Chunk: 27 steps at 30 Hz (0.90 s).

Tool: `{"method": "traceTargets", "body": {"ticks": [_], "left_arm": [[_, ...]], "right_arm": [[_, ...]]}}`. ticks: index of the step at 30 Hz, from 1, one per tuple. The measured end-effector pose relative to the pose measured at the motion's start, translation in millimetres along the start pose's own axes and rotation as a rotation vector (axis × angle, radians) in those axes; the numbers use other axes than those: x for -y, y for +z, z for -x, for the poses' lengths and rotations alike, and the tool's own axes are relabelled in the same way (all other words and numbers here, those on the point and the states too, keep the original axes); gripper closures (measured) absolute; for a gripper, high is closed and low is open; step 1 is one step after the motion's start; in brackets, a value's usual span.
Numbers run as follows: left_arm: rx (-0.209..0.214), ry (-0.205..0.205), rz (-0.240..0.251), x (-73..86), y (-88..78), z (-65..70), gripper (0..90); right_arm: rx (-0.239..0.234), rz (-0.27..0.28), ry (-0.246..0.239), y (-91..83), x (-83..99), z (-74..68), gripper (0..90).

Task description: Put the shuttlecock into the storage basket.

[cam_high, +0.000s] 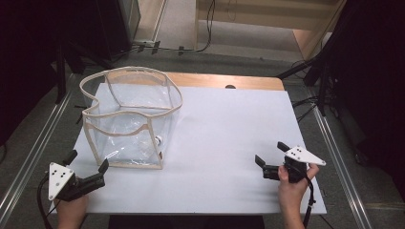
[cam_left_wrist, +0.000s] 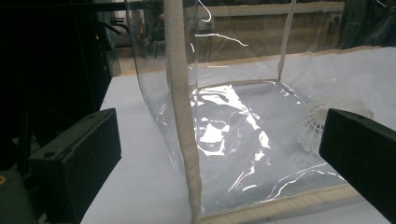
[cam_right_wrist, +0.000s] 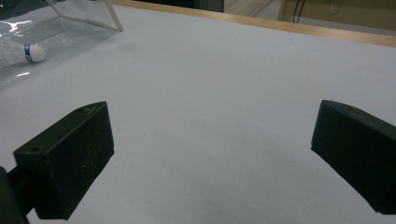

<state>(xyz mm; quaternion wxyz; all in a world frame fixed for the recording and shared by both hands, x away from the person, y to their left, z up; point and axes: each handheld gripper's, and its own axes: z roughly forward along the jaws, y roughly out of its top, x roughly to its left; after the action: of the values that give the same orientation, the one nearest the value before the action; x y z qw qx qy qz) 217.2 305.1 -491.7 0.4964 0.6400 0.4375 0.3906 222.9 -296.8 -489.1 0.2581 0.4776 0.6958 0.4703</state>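
Note:
A clear plastic bag (cam_high: 129, 119) with beige fabric edging stands upright and open-topped on the left half of the white table (cam_high: 224, 138). A white shuttlecock (cam_high: 155, 141) lies inside it near its right wall; in the right gripper view the shuttlecock (cam_right_wrist: 21, 53) shows a blue band at its cork. My left gripper (cam_high: 87, 162) is open just off the bag's near left corner, and in the left gripper view the bag's corner seam (cam_left_wrist: 182, 116) stands between the jaws. My right gripper (cam_high: 271, 153) is open over bare table at the right, apart from the bag.
A wooden strip (cam_high: 224, 81) runs along the table's far edge. Dark stands and cables (cam_high: 310, 71) sit on the floor beyond and to the right. Metal rails (cam_high: 341, 157) flank the table.

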Motion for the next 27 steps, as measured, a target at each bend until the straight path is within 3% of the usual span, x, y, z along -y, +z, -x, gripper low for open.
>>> {"method": "traceTargets", "body": {"ticks": [27], "left_arm": [[0.005, -0.006, 0.003, -0.2, -0.2, -0.8, 0.0]], "right_arm": [[0.014, 0.0, 0.025, -24.2, 29.2, 25.4, 0.0]]}}
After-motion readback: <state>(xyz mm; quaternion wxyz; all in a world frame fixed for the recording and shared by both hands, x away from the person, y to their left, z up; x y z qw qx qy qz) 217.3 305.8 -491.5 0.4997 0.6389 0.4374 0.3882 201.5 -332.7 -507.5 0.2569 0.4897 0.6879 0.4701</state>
